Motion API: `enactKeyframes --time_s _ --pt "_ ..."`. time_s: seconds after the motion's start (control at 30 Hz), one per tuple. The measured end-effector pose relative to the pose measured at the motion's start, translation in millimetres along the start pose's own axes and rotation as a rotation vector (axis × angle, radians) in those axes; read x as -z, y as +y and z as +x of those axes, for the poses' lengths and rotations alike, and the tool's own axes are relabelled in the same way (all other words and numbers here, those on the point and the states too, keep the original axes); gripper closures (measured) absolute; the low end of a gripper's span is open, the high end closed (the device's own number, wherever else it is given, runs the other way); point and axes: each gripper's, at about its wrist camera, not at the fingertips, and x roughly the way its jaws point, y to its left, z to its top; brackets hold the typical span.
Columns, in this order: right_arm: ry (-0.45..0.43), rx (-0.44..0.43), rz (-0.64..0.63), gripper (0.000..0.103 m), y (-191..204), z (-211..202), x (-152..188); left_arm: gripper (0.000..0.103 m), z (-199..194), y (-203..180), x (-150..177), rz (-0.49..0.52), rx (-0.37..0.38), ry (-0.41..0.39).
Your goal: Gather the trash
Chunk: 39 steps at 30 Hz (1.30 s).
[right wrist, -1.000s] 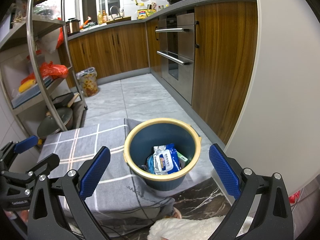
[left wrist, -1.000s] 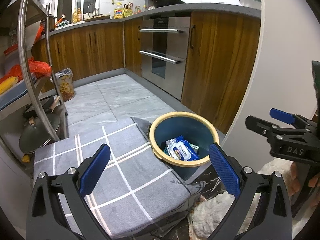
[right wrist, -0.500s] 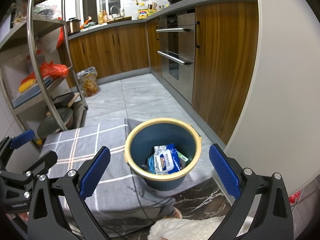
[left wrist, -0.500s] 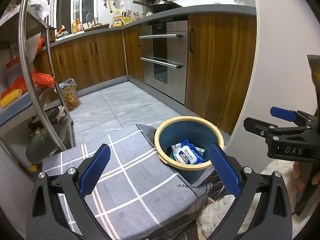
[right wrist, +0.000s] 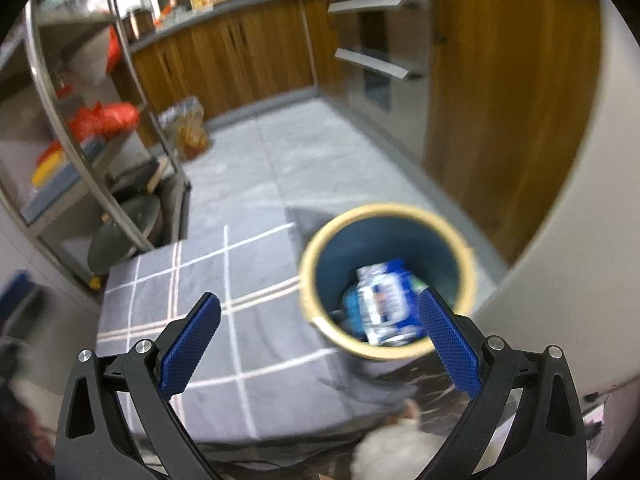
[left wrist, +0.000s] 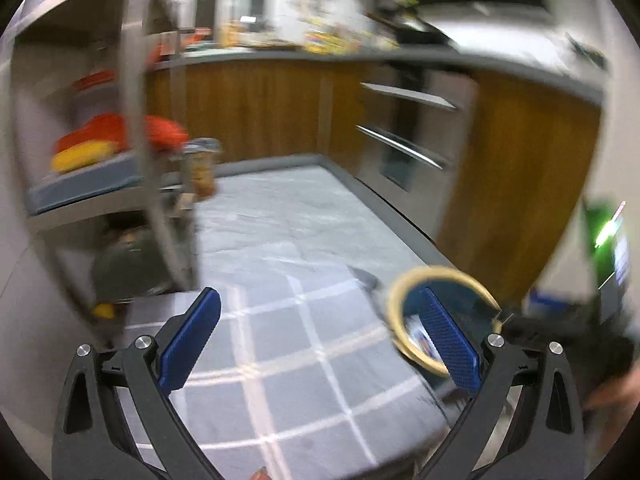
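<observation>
1. Nearest the lens, the left gripper (left wrist: 320,338) is hanging with its blue-padded jaws spread wide and nothing between them; the right gripper (right wrist: 320,338) is likewise gaping, also carrying nothing.

2. Just beyond the fingers, a grey cloth mat with a white grid pattern (right wrist: 208,312) is lying flat on the floor, soft-looking and rumpling at its near edge.

3. At the mat's right-hand corner, the round dark-blue waste bin with a pale yellow rim (right wrist: 316,252) is standing upright, its opening facing the right wrist camera; in the left view it (left wrist: 394,292) is sitting partly behind the right-hand finger.

4. Inside the bin, a blue-and-white plastic wet-wipe packet (right wrist: 386,300) is lying on other crumpled wrappers I cannot make out through the blur. It is probably light, soft and slippery, crushing under the pads, so pinching across its flat middle would be safest.

5. The bin itself is likely light and stiff; the rim is the obvious place to grip, one pad inside and one outside.

6. Farther off, a steel shelf rack (right wrist: 60,80) is standing on the left, with brown wooden kitchen cabinets (right wrist: 240,52) running along the back.
</observation>
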Motion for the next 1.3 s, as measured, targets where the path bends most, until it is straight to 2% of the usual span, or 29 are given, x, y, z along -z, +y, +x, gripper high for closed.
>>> enactKeyframes --time_s 0.07,0.13,0.23,0.3,0.37,0.5,0.53,0.57,0.73,0.83,1.17,1.3 --pt "0.066 -0.006 -0.036 0.005 40 38 -2 0.006 -9 40 -11 -0.081 -0.084 -0.051" --pt "0.126 -0.036 -0.084 0.005 88 82 3 0.006 -15 68 -16 -0.147 -0.135 -0.083" --pt "0.163 -0.092 -0.156 0.005 159 139 21 0.006 -13 94 -16 -0.239 -0.162 -0.075" --pt "0.168 -0.124 -0.206 0.005 210 175 41 0.006 -1 96 -15 -0.235 -0.137 -0.021" --pt "0.17 -0.153 -0.221 0.005 242 196 55 0.006 9 92 -15 -0.19 -0.127 0.008" --pt "0.202 -0.133 -0.227 0.005 301 234 85 0.006 24 90 -19 -0.141 -0.132 0.027" --pt "0.2 -0.122 -0.227 0.003 307 238 89 0.006 27 92 -20 -0.145 -0.12 0.029" --pt "0.152 -0.085 -0.244 0.004 318 238 92 0.006 30 94 -22 -0.151 -0.111 0.032" --pt "0.091 -0.093 -0.298 0.004 354 248 93 0.006 49 99 -28 -0.185 -0.088 0.037" --pt "0.062 -0.075 -0.297 0.004 373 253 93 0.006 62 95 -31 -0.164 -0.079 0.052" --pt "0.064 -0.084 -0.286 0.004 371 253 92 0.006 83 70 -31 -0.069 -0.053 0.092" --pt "0.064 -0.084 -0.286 0.004 371 254 91 0.006 93 69 -30 -0.073 -0.051 0.119"
